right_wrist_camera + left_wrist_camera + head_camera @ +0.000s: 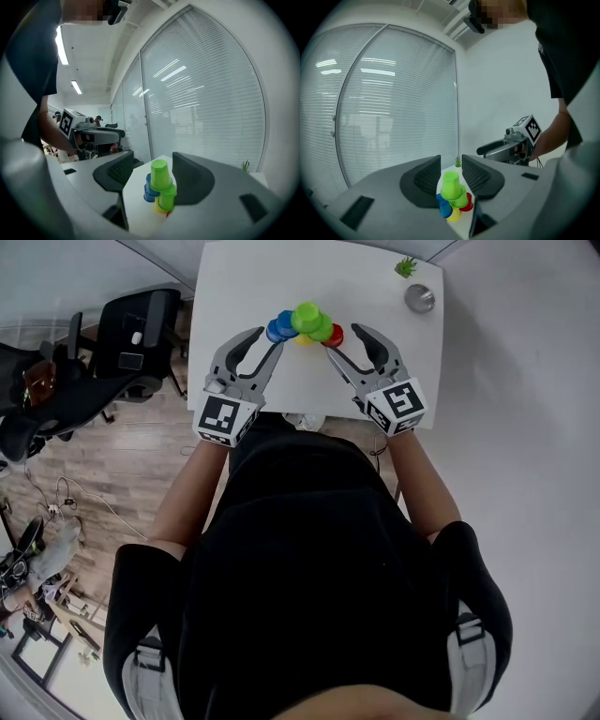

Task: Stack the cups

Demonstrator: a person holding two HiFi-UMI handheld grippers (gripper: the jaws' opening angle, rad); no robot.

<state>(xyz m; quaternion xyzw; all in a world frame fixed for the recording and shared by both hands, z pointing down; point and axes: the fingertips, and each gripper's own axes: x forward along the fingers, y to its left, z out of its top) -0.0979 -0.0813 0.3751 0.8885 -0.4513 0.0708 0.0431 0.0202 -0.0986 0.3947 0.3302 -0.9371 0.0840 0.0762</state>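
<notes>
A small pyramid of upturned cups stands on the white table. A green cup is on top, with a blue cup, another green cup, a red cup and a yellow cup under it. My left gripper hangs just left of the pile, open and empty. My right gripper hangs just right of it, also open and empty. In the left gripper view the pile shows beyond the jaws. The right gripper view shows the pile likewise beyond its jaws.
A little green plant and a round metal object sit at the table's far right corner. Black office chairs stand left of the table on the wooden floor. Glass walls with blinds lie behind the table.
</notes>
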